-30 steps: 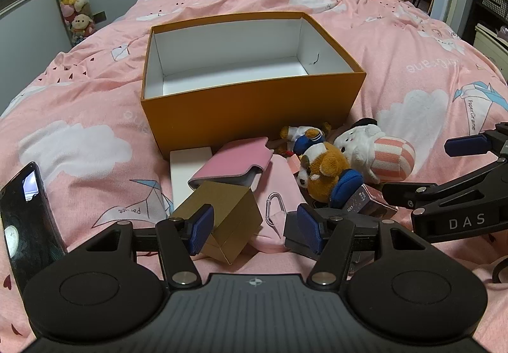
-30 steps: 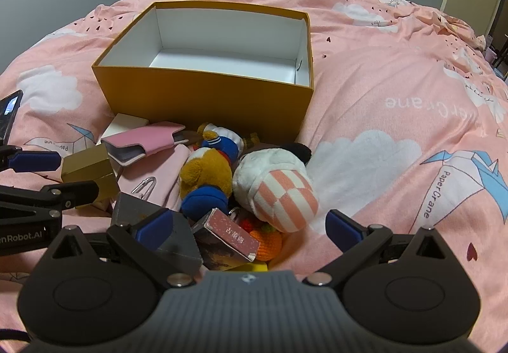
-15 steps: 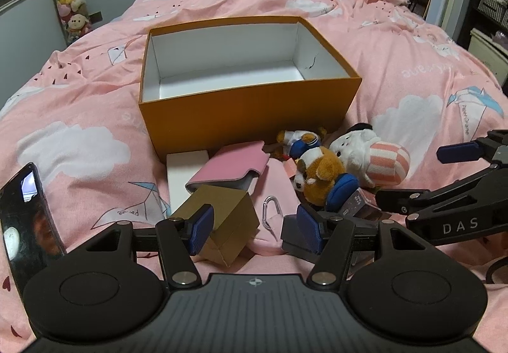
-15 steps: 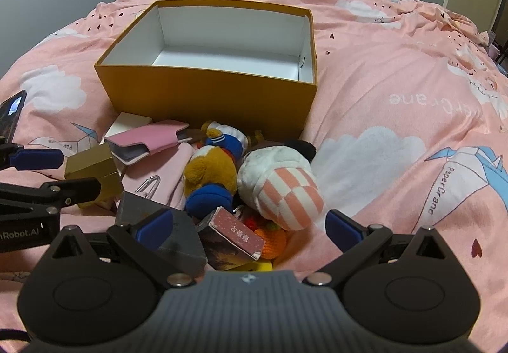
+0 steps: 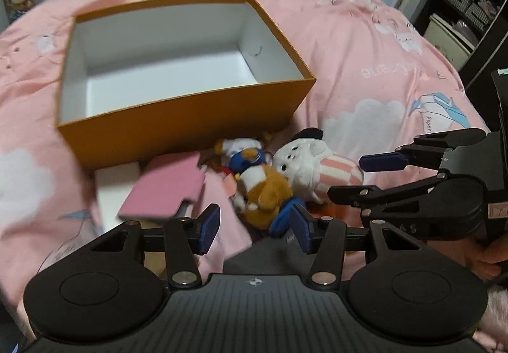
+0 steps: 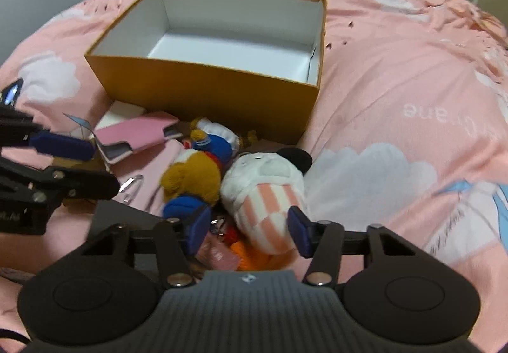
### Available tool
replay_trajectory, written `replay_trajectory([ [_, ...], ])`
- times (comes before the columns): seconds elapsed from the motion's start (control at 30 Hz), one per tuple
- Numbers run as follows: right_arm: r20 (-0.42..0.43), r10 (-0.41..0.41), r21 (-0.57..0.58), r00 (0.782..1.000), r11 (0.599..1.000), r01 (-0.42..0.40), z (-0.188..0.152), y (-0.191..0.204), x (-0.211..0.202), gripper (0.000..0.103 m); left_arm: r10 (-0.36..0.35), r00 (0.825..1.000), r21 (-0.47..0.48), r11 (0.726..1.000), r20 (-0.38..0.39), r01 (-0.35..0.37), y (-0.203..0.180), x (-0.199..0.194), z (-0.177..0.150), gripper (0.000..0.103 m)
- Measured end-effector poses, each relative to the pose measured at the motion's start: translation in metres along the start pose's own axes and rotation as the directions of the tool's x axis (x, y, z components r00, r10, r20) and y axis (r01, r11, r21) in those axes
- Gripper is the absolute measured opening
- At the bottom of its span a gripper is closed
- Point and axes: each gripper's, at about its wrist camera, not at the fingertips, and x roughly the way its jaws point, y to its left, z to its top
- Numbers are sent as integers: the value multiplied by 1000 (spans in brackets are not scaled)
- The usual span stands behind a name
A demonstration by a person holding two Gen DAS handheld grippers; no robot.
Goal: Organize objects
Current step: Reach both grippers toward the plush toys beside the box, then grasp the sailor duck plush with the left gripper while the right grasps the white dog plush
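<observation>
An open orange box (image 5: 184,111) with a white inside stands on the pink bed, with nothing in it. In front of it lie a white plush with a pink-striped body (image 6: 263,188), a brown bear plush (image 6: 193,178), a duck plush (image 6: 216,140) and a pink case (image 6: 136,137). My right gripper (image 6: 249,229) straddles the striped plush's lower end. Its jaws are closing, and the left pad is still apart from the plush. My left gripper (image 5: 254,229) hangs over pink cloth beside the bear's blue foot (image 5: 282,216), jaws closing on nothing.
A silver carabiner (image 6: 131,188), a grey box (image 6: 127,219), a small pink box (image 6: 219,253) and an orange item (image 6: 250,254) lie in the pile. A white box (image 5: 114,188) sits under the pink case. A phone (image 6: 11,92) is far left, and shelves (image 5: 460,10) stand beyond the bed.
Both grippers have moved forward over the pile and tilted down. Both pairs of jaws have narrowed, the right one now around the striped plush. The gold box has slipped under the left gripper.
</observation>
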Motion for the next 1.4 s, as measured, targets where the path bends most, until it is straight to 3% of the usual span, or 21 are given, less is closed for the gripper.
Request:
replay_trajectory([
  [0.13,-49,2,-38,999,999,-4,13,-14,18,55,-32,996,-59,998,-86,27,5,34,23,63],
  [0.27,-114,80,-18,990,996,-83,25,-29,36,57,-29,988,-127,992,-152,10,11,60,35,63],
  [0.57,-194,198,28,961,980,-196,37,-46,72,71,-76,955,-206,978,-286,16,17,95,46,65],
  [0.77,-218,263,60,940,965,-256,33,-53,87,70,-90,933,-243,970,-349,2,16,112,50,68],
  [1.0,-217,261,62,940,965,-254,28,-51,95,69,-72,930,-212,977,-361,-6,9,119,50,64],
  [1.4,-153,216,61,964,976,-209,25,-38,57,65,-124,967,-211,975,-223,76,13,79,41,57],
])
